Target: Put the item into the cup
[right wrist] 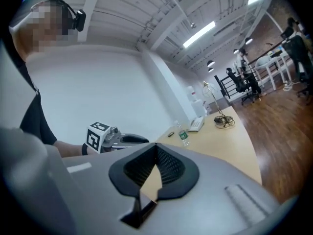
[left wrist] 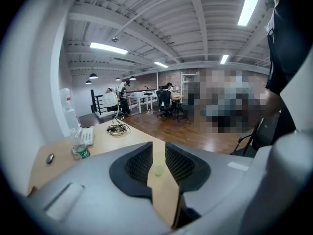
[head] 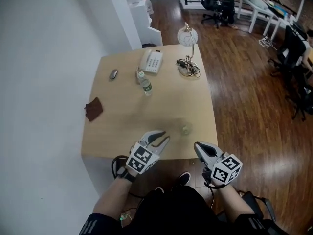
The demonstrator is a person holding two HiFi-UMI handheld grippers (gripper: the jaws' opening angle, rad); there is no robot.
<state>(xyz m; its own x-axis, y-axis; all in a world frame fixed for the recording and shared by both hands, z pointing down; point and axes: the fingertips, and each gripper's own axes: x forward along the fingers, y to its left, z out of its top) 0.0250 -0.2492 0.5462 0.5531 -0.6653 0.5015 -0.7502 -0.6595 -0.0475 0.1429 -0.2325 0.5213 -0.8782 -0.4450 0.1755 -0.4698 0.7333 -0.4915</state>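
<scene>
Jaws on my left gripper (head: 161, 137) stand apart, empty; the right gripper (head: 199, 147) is clenched on nothing. One small pale thing (head: 186, 129) (item or cup, too small to tell) sits on the desk (head: 122, 126) at one o'clock of the left, dead ahead in its gap.

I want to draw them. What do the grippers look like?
The left gripper and right gripper are pale grey shells with black ribbed pads. Each carries a white cube printed with black square markers. The person wears black short sleeves and a dark band on the left wrist.
</scene>
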